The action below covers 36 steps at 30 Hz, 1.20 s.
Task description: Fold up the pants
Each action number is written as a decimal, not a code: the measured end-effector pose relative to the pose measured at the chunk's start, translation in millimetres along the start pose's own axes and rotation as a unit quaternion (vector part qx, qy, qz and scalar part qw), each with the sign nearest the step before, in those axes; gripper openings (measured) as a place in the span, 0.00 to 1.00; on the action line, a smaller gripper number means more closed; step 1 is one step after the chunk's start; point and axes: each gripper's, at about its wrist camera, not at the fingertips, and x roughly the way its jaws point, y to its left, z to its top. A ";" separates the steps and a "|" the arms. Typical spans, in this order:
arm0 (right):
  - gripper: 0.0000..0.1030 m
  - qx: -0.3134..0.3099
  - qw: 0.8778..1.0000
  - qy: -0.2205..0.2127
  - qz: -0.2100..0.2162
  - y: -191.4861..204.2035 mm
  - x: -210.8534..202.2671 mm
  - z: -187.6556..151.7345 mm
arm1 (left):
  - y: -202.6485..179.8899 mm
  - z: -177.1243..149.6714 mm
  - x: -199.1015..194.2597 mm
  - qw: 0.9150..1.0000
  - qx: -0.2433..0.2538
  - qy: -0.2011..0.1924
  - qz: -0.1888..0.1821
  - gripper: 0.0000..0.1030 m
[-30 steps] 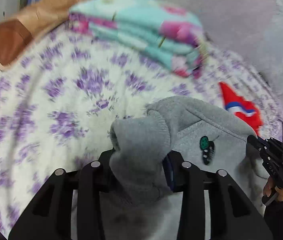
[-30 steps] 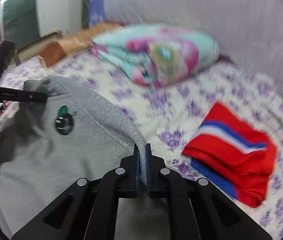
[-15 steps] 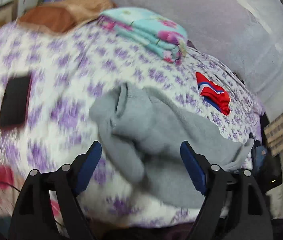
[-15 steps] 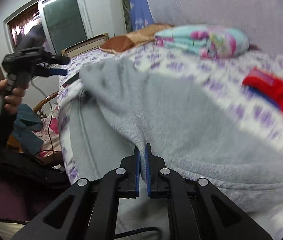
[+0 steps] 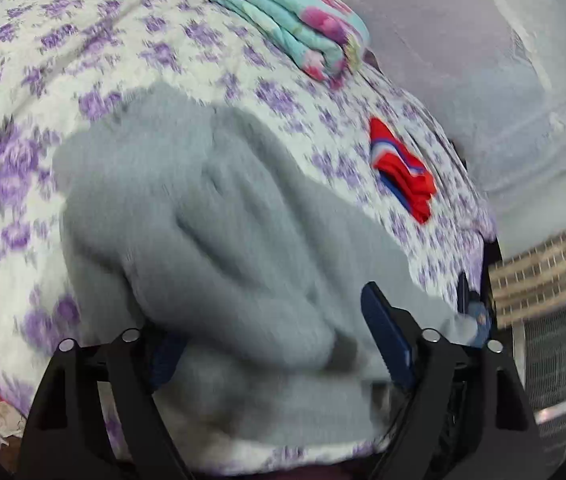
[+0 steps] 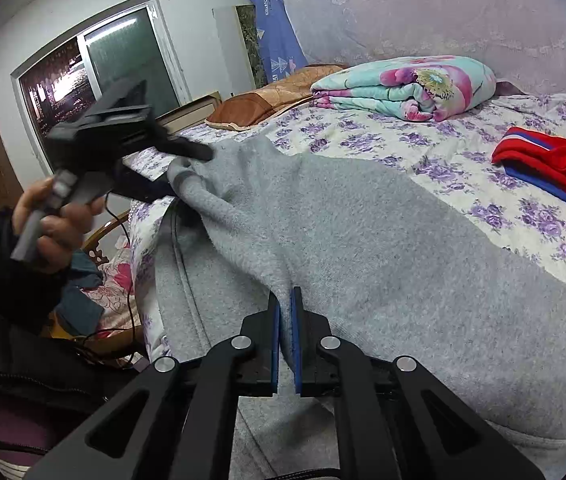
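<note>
Grey pants [image 6: 383, 240]: spread across the floral bedspread [image 6: 423, 140], centre to lower right of the right wrist frame, waist end draped over the bed edge at lower left. Right gripper [image 6: 285, 304]: clenched on a fold of the grey fabric, bottom centre. Left gripper [image 5: 279, 320]: jaws closing, bunched grey fabric between them, pads not seen pressing it; folded red garment [image 6: 551, 164] at right, folded floral quilt [image 6: 411, 84] at top.
</note>
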 end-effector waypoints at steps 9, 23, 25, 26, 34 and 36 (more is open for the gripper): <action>0.06 -0.061 0.998 -0.002 0.035 36.4 5.6 19.6 | 19.1 11.0 -43.1 0.995 0.017 -0.061 0.071 0.21; 0.65 -0.023 0.998 -0.034 -0.053 22.1 -59.5 -6.4 | -11.2 -45.6 -67.3 0.982 0.118 -0.069 0.130 0.68; 0.65 0.030 0.993 -0.062 -0.093 -1.6 -106.4 -18.6 | -38.6 -64.9 -66.7 0.983 0.156 -0.047 0.085 0.72; 0.65 0.061 0.989 -0.071 -0.111 -13.4 -124.4 -25.9 | -49.5 -74.5 -60.5 0.983 0.171 -0.032 0.061 0.73; 0.66 0.385 0.895 -0.130 -0.186 -113.8 -247.2 -131.8 | -104.8 -142.1 52.9 0.964 0.229 0.126 -0.040 0.72; 0.66 0.424 0.882 -0.135 -0.154 -127.9 -244.3 -145.4 | -102.7 -141.1 68.6 0.969 0.213 0.119 -0.029 0.72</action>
